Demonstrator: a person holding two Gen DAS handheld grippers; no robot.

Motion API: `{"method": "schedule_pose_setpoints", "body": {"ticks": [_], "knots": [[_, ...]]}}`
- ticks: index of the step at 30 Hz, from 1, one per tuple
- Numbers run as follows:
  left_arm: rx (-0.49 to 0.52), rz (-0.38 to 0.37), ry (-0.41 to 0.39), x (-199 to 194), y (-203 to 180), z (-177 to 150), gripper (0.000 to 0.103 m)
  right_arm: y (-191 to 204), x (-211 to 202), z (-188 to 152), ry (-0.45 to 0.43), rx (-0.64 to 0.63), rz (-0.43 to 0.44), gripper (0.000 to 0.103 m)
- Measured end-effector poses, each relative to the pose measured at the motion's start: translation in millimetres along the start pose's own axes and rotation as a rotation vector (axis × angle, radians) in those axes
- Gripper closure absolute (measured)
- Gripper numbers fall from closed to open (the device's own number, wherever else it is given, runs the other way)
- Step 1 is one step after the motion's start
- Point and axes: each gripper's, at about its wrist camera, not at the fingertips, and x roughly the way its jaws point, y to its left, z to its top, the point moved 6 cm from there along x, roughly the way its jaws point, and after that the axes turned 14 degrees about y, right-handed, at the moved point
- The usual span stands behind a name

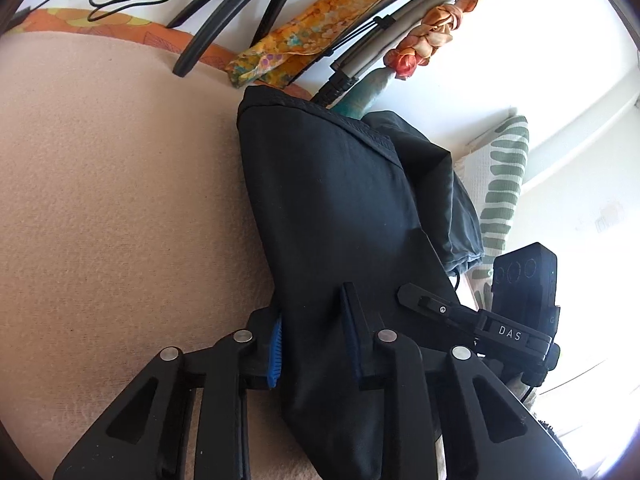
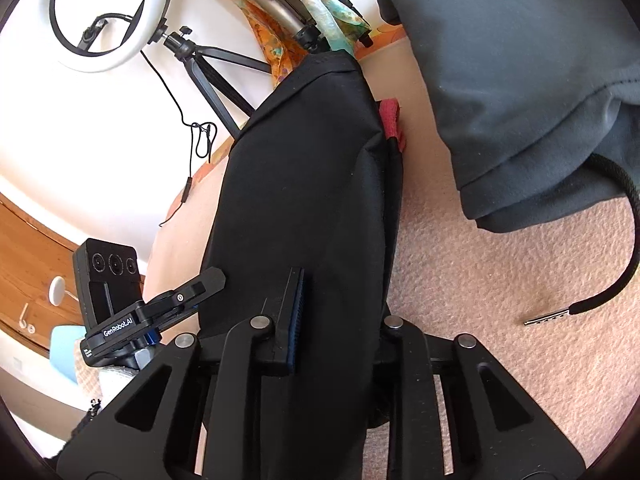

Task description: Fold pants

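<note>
The black pants (image 1: 336, 208) hang as a long fold between both grippers, above a beige carpet (image 1: 112, 200). My left gripper (image 1: 314, 332) is shut on the black fabric, blue pad at its left side. In the right wrist view the pants (image 2: 304, 184) run up from my right gripper (image 2: 340, 312), which is shut on them; its right finger is hidden behind the cloth. A red tag (image 2: 391, 118) shows at the pants' right edge. Each view shows the other gripper beside the cloth: the right one (image 1: 480, 320), the left one (image 2: 152, 308).
A grey garment (image 2: 520, 80) with a black drawstring (image 2: 600, 296) lies on the carpet at right. A ring light (image 2: 108, 12) on a tripod and a rack draped with orange floral cloth (image 1: 304, 36) stand behind. A green-striped white cloth (image 1: 504, 184) is at right.
</note>
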Motion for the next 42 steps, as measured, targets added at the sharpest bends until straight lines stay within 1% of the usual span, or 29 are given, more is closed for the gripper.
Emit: {"method": "schedule_pose_setpoints", "body": {"ticks": [4,6,10,17,20,24,27,30,33,37,42], "knots": [[0.096,0.084,-0.021,-6,-16,-2,0.090,14,-6,0,-0.017,-0.053,-0.089,0.086],[0.112,0.099,-0.033,-10,-21,-2,0.092,21,-9,-1,-0.024,-0.070,-0.113,0.087],[0.156,0.131,-0.054,-19,-31,-4,0.092,35,-18,-4,-0.035,-0.126,-0.155,0.088],[0.188,0.107,-0.102,-34,-60,-2,0.092,50,-44,-14,-0.073,-0.159,-0.154,0.088],[0.242,0.117,-0.127,-40,-82,-3,0.092,58,-60,-16,-0.100,-0.179,-0.163,0.088],[0.297,0.111,-0.167,-49,-110,-1,0.092,66,-85,-17,-0.145,-0.211,-0.178,0.088],[0.334,0.103,-0.179,-49,-130,3,0.092,66,-104,-15,-0.173,-0.220,-0.182,0.089],[0.390,0.115,-0.175,-42,-150,11,0.092,64,-122,-12,-0.195,-0.224,-0.196,0.089],[0.425,0.107,-0.174,-33,-169,20,0.092,58,-141,-4,-0.214,-0.230,-0.229,0.089],[0.465,0.088,-0.182,-19,-196,36,0.092,48,-170,11,-0.247,-0.230,-0.272,0.089],[0.512,0.088,-0.183,1,-224,58,0.092,31,-201,34,-0.285,-0.230,-0.315,0.089]]}}
